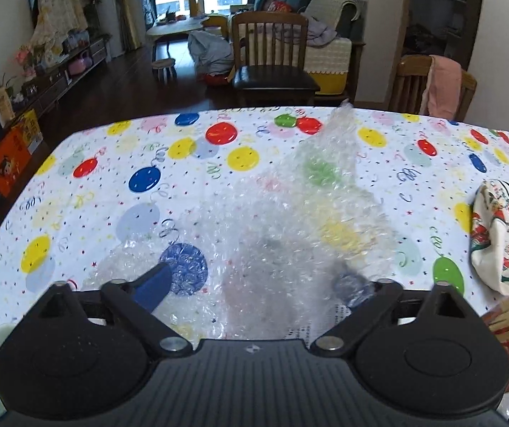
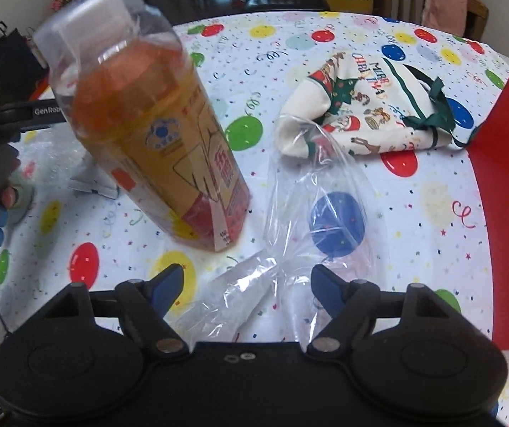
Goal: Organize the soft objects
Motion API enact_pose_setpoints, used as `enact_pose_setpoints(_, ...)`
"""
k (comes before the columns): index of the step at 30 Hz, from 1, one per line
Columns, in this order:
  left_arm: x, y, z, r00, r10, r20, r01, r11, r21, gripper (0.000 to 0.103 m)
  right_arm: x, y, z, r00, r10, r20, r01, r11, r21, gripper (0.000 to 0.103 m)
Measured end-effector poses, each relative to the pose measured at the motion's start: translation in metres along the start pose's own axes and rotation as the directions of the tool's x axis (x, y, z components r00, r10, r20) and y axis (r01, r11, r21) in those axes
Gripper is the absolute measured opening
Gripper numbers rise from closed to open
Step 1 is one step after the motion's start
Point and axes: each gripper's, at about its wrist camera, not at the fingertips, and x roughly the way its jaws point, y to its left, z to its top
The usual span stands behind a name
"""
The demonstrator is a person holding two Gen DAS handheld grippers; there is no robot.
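Fingers [image 1: 155, 284] of the left gripper [image 1: 254, 286] stand apart, and a sheet of bubble wrap [image 1: 290, 220] lies between and over them; we cannot tell whether the pads press on it. Fingers [image 2: 169, 284] of the right gripper [image 2: 249, 288] also stand apart, straddling a clear plastic bag [image 2: 318, 206] without visibly clamping it.

We note open tablecloth [image 1: 94, 185] across the left half of the left view, up to the far table edge, where a chair [image 1: 272, 57] stands. At the right edge of that view sits a Christmas pouch [image 1: 500, 235].

Only the right view shows the bottle [image 2: 155, 121] in its clear wrapper, tilted toward the upper left, and a red box wall [image 2: 503, 178] closing the right side. Only the left view shows the bubble wrap in full.

Long axis of the bubble wrap runs from lower left to upper right, narrowing toward the far table edge. Long axis of the bag runs from the gripper up toward the pouch.
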Motion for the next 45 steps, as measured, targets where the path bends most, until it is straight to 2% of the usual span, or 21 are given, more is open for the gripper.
enact_pose_setpoints(1, 0.002, 0.001, 0.000, 1.000, 0.003, -0.004, -0.003, 1.000, -0.007, 0.074, 0.002, 0.001, -0.001, 1.000, -0.006, -0.006, 0.006, 1.000, 0.006, 0.076)
enact_pose_setpoints(5, 0.011, 0.012, 0.000, 0.999, -0.009, -0.032, 0.007, 0.998, -0.063, 0.059, 0.008, 0.002, -0.005, 1.000, -0.017, -0.018, 0.018, 0.999, 0.033, 0.065)
enact_pose_setpoints(7, 0.013, 0.016, 0.001, 0.999, -0.023, -0.034, 0.020, 0.996, -0.090, 0.038, 0.009, 0.002, -0.007, 1.000, -0.013, -0.018, 0.014, 0.999, 0.050, 0.055)
enact_pose_setpoints(11, 0.014, 0.019, 0.004, 0.998, -0.043, -0.041, 0.039, 0.993, -0.109, 0.031, 0.010, 0.002, -0.008, 1.000, -0.024, -0.017, 0.025, 0.997, 0.066, 0.046)
enact_pose_setpoints(13, 0.014, 0.019, 0.005, 0.998, -0.040, -0.040, 0.036, 0.994, -0.105, 0.019, 0.011, 0.002, -0.008, 0.999, -0.026, -0.018, 0.028, 0.997, 0.073, 0.038)
enact_pose_setpoints(15, 0.013, 0.021, 0.004, 0.999, -0.042, -0.036, 0.038, 0.994, -0.107, 0.017, 0.010, 0.000, -0.009, 1.000, -0.017, -0.015, 0.019, 0.997, 0.081, 0.034)
enact_pose_setpoints(17, 0.011, 0.023, 0.004, 0.999, -0.031, -0.031, 0.027, 0.993, -0.111, 0.011, 0.008, 0.001, -0.010, 1.000, -0.023, -0.008, 0.024, 0.997, 0.077, 0.030)
enact_pose_setpoints(25, -0.007, 0.030, 0.009, 0.999, -0.034, 0.023, 0.036, 0.994, -0.102, 0.005, -0.012, -0.003, -0.013, 0.998, -0.029, 0.054, 0.026, 0.997, 0.066, 0.024)
enact_pose_setpoints(35, -0.046, 0.033, 0.022, 0.990, -0.079, 0.114, 0.085, 0.995, -0.051, 0.002, -0.053, -0.016, -0.023, 0.990, -0.029, 0.137, 0.020, 0.997, 0.073, 0.023)
enact_pose_setpoints(39, -0.052, 0.035, 0.023, 0.989, -0.093, 0.115, 0.099, 0.994, -0.051, 0.002, -0.067, -0.025, -0.029, 0.988, -0.030, 0.154, 0.017, 0.996, 0.087, 0.023)
enact_pose_setpoints(41, -0.050, 0.037, 0.022, 0.988, -0.124, 0.095, 0.129, 0.990, -0.049, 0.002, -0.071, -0.029, -0.033, 0.987, -0.030, 0.158, 0.014, 0.995, 0.099, 0.023)
enact_pose_setpoints(42, -0.049, 0.037, 0.021, 0.990, -0.112, 0.086, 0.116, 0.992, -0.044, 0.002, -0.072, -0.031, -0.035, 0.987, -0.027, 0.159, 0.010, 0.994, 0.109, 0.023)
enact_pose_setpoints(45, -0.040, 0.040, 0.018, 0.988, -0.151, 0.016, 0.152, 0.987, -0.050, 0.002, -0.075, -0.035, -0.041, 0.986, -0.023, 0.162, 0.002, 0.992, 0.128, 0.023)
